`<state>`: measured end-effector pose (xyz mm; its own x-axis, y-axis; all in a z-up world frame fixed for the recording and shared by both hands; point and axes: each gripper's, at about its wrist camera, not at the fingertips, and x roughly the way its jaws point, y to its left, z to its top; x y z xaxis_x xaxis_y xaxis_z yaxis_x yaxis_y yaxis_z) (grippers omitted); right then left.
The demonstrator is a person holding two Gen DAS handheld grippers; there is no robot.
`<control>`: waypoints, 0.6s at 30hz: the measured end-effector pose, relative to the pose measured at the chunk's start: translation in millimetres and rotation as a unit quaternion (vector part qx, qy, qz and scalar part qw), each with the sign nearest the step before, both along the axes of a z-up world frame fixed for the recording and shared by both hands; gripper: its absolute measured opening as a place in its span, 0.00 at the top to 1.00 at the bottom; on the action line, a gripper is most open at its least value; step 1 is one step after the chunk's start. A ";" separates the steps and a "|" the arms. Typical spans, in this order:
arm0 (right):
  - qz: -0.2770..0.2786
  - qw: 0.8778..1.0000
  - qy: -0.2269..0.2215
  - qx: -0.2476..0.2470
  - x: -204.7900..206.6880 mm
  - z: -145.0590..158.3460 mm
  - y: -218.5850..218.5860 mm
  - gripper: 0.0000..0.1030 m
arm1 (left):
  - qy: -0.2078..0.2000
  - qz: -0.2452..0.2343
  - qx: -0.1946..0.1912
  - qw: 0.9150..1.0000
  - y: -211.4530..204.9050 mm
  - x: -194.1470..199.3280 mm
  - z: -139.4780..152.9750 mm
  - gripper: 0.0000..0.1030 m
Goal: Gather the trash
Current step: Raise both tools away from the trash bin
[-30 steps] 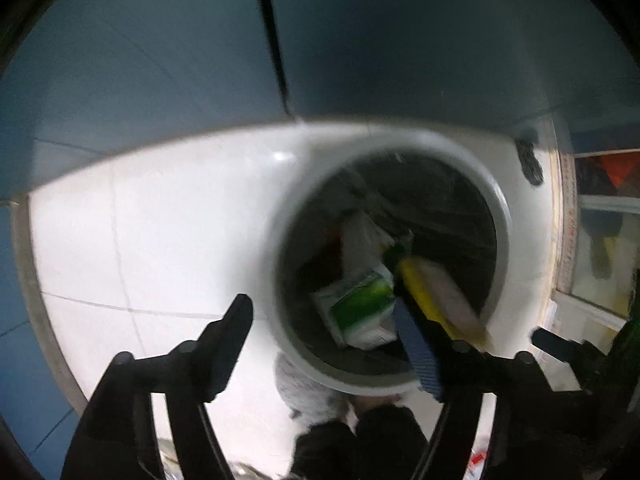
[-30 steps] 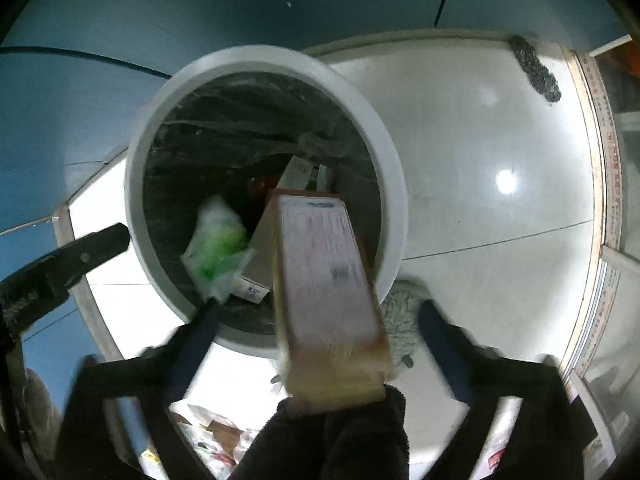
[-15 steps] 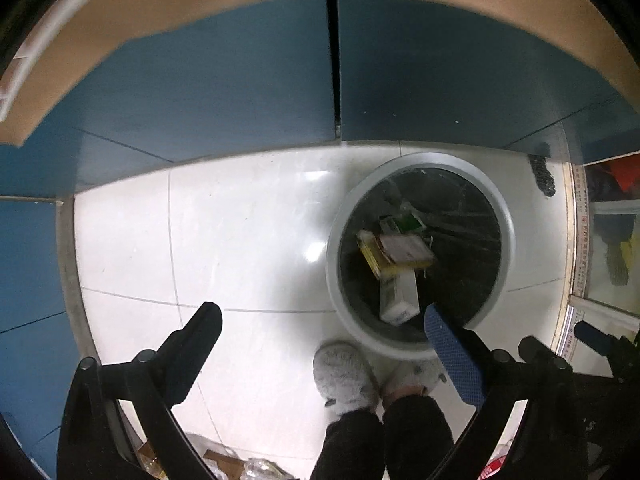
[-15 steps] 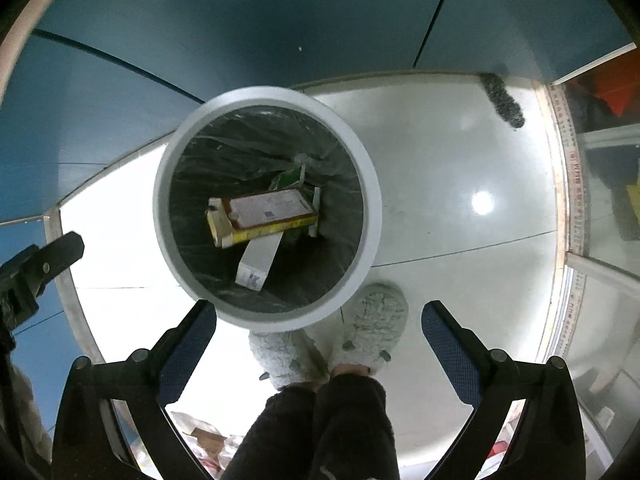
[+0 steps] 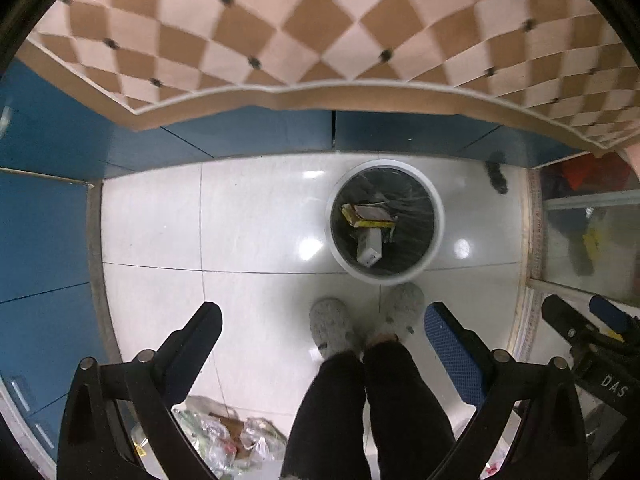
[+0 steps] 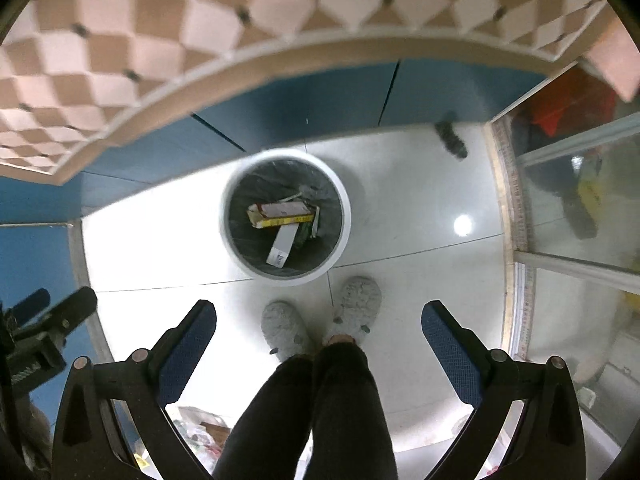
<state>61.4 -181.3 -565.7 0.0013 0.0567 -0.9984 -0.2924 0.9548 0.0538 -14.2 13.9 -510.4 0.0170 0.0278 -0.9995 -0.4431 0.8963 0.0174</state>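
Note:
A white round trash bin point(image 5: 439, 216) with a black liner stands on the white tile floor; it also shows in the right wrist view point(image 6: 345, 216). Inside lie a yellow-edged carton point(image 5: 370, 216) point(image 6: 280, 214) and a white box point(image 5: 370, 249) point(image 6: 283, 247). My left gripper point(image 5: 322, 330) is open and empty, high above the floor. My right gripper point(image 6: 319, 326) is open and empty, also high above the bin. A bag of loose trash point(image 5: 224, 436) lies on the floor at the lower left.
A checkered tablecloth point(image 5: 320, 28) hangs over the table edge above blue cabinets point(image 5: 256, 132). The person's grey slippers point(image 5: 334, 326) stand just before the bin. A dark scrubber point(image 5: 496, 172) lies by the wall. A glass door point(image 5: 588, 236) is at the right.
Both grippers have let go of their trash into the bin and risen well above it. The carton and box now lie in the bin; the tablecloth has come into view.

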 end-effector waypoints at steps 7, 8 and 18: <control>0.007 1.000 -0.026 0.002 -27.2 119.1 -13.4 0.00 | -0.022 -0.024 -0.009 0.999 -17.1 -18.6 90.1 0.00; 0.007 1.000 -0.028 0.002 -31.4 130.7 -15.2 0.00 | -0.026 -0.026 -0.010 0.999 -19.4 -21.5 98.4 0.00; -0.006 0.997 -0.064 0.041 -59.8 247.2 -28.7 0.00 | -0.105 -0.034 0.006 0.994 -19.2 -42.7 200.6 0.00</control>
<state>1.6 -209.9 -318.5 0.1296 0.1369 -0.9821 -0.2906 0.9522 0.0944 -57.0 -5.3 -309.9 0.2282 0.0308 -0.9731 -0.3764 0.9246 -0.0590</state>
